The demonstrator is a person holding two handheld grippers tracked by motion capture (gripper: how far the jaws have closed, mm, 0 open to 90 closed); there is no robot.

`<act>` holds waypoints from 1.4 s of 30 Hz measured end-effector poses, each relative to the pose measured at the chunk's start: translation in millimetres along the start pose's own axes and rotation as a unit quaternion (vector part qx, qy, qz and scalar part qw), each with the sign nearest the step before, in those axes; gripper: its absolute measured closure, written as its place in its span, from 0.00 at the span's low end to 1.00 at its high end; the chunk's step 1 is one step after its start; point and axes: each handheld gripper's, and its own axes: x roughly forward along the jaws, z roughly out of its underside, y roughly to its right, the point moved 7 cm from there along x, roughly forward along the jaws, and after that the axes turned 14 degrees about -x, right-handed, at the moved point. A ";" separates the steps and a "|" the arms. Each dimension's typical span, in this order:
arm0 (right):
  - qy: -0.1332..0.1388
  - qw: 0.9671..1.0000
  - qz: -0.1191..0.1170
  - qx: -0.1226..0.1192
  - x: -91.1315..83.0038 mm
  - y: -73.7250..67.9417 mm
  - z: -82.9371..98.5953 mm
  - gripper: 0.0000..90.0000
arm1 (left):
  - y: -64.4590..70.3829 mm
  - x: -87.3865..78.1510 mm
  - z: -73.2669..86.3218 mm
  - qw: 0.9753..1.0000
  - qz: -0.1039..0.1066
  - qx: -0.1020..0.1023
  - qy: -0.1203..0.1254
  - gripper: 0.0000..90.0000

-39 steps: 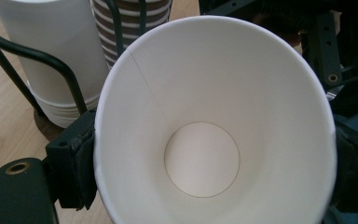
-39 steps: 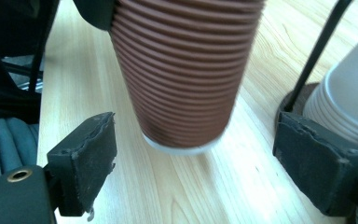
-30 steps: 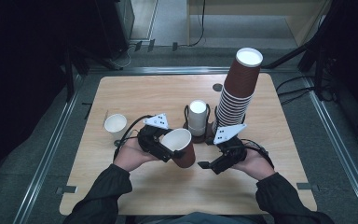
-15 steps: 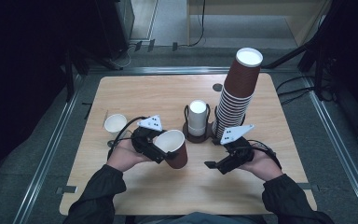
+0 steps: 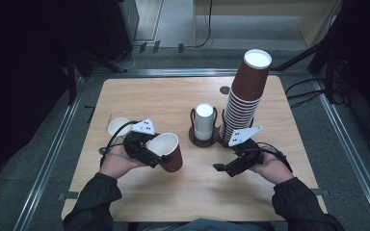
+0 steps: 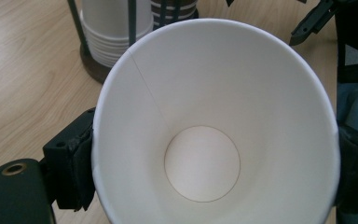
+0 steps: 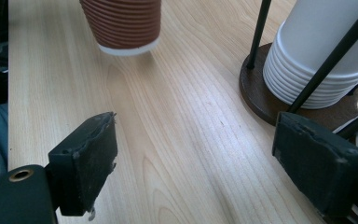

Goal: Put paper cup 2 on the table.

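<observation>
pale wood tabletop (image 5: pixel 183 101), and from the left: a loose white cup (image 5: pixel 118 126) sits far left, the left gripper (image 5: pixel 160 157) pinching the brown cup (image 5: pixel 167 151) by its rim, mouth tilted toward the person, just left of the holder (image 5: pixel 204 123). right gripper (image 5: pixel 223 168) spread, empty, nearer the tall brown stack (image 5: pixel 244 98).
</observation>
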 end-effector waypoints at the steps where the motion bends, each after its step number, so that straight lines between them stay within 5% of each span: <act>1: -0.001 1.000 -0.001 0.000 0.6 0.8 -0.1 0.16 | -2.0 -2.4 1.8 1.000 -0.005 0.001 0.001 0.11; 18: 0.001 1.000 -0.012 0.001 5.1 6.2 -5.1 0.16 | -25.9 -33.3 27.5 0.998 -0.062 -0.025 0.007 0.10; 22: -0.002 1.000 -0.014 0.002 7.0 7.2 -4.2 0.16 | -35.9 -41.8 38.6 0.996 -0.086 -0.031 0.004 0.10; 33: -0.006 1.000 -0.017 0.003 8.6 6.5 -2.4 0.16 | -56.3 -55.1 61.4 0.992 -0.111 -0.056 -0.002 0.09; 42: -0.003 1.000 -0.015 0.007 7.7 7.9 -2.1 0.16 | -62.7 -56.9 71.5 0.991 -0.125 -0.048 -0.006 0.08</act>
